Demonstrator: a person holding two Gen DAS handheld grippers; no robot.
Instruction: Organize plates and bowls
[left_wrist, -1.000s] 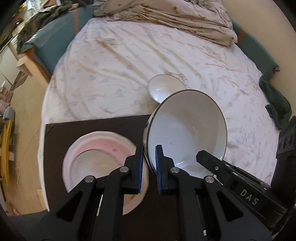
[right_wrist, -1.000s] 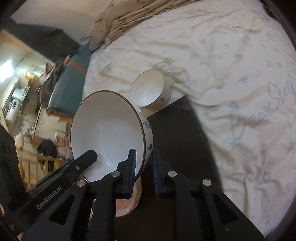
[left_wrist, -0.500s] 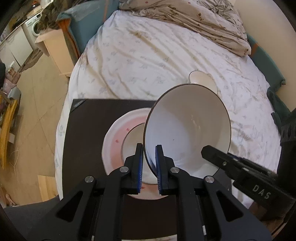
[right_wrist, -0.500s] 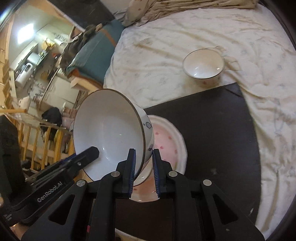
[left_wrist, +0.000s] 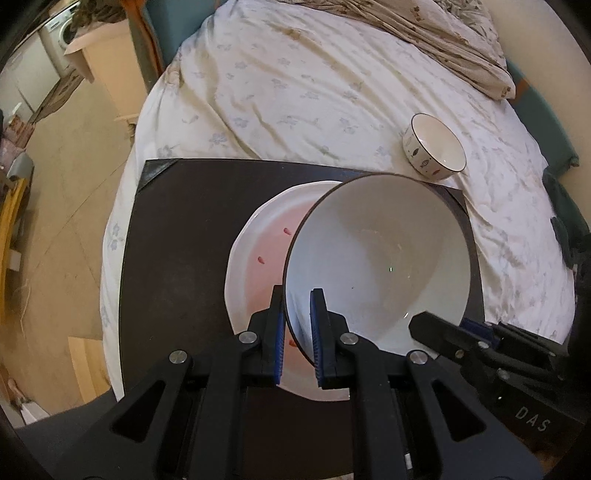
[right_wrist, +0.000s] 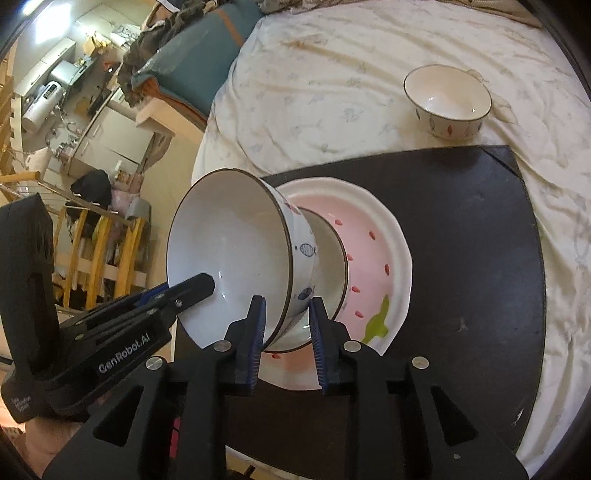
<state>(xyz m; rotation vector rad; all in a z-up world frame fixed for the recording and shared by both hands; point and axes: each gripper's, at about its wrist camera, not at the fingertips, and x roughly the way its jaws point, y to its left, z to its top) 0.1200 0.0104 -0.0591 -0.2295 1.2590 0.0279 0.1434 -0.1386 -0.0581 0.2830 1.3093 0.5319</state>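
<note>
Fingers of the left gripper pinch the rim of the large bowl, one pad inside, one outside. At the right gripper the jaws are opening, the same bowl's wall between the pads; the right pad stands clear of it. Count: two bowls, one plate. Tilted on its side, the large bowl sits over the pink plate on the dark mat. Beyond the mat, the small bowl stands upright on the bedsheet.

The large bowl hides much of the pink plate beneath it
</note>
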